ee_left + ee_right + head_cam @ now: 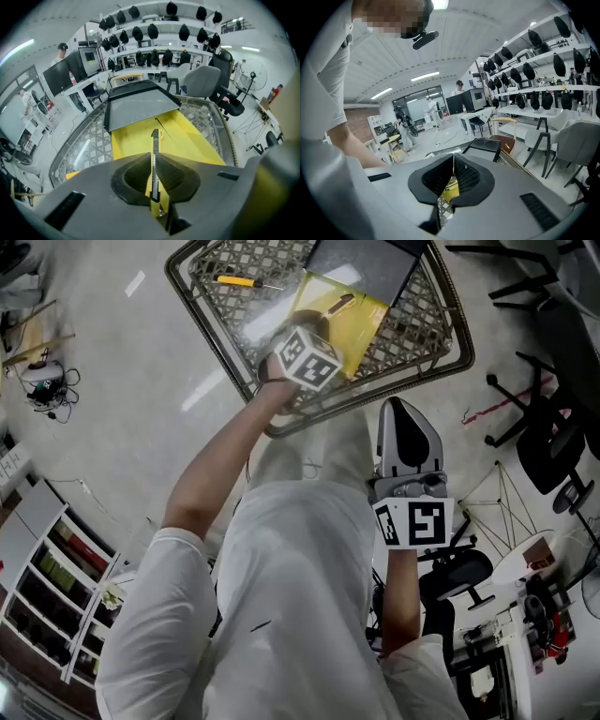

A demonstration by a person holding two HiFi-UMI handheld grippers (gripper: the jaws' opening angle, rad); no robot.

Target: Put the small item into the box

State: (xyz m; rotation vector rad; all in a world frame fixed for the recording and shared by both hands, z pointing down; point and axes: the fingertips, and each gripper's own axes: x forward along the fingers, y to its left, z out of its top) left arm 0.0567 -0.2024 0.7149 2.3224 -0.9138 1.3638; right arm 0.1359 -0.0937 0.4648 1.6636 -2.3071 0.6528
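Note:
A yellow box [361, 320] with a grey lid [366, 263] folded back lies open on the lattice-top table [239, 310]. My left gripper [153, 161] hangs over the near end of the box, shut on a thin yellow and black utility knife [154, 145] that sticks out forward above the yellow bottom [136, 140]. In the head view its marker cube [307, 357] covers the jaws. My right gripper [401, 413] is held close to the person's body, off the table's near edge. Its jaws [453, 161] meet at the tips with nothing between them.
A second yellow knife [239, 280] lies on the lattice at the far left. Office chairs [553, 418] and a stand crowd the floor to the right; shelves [47, 587] stand at the left. In the left gripper view desks, monitors and a person [61, 51] are beyond the table.

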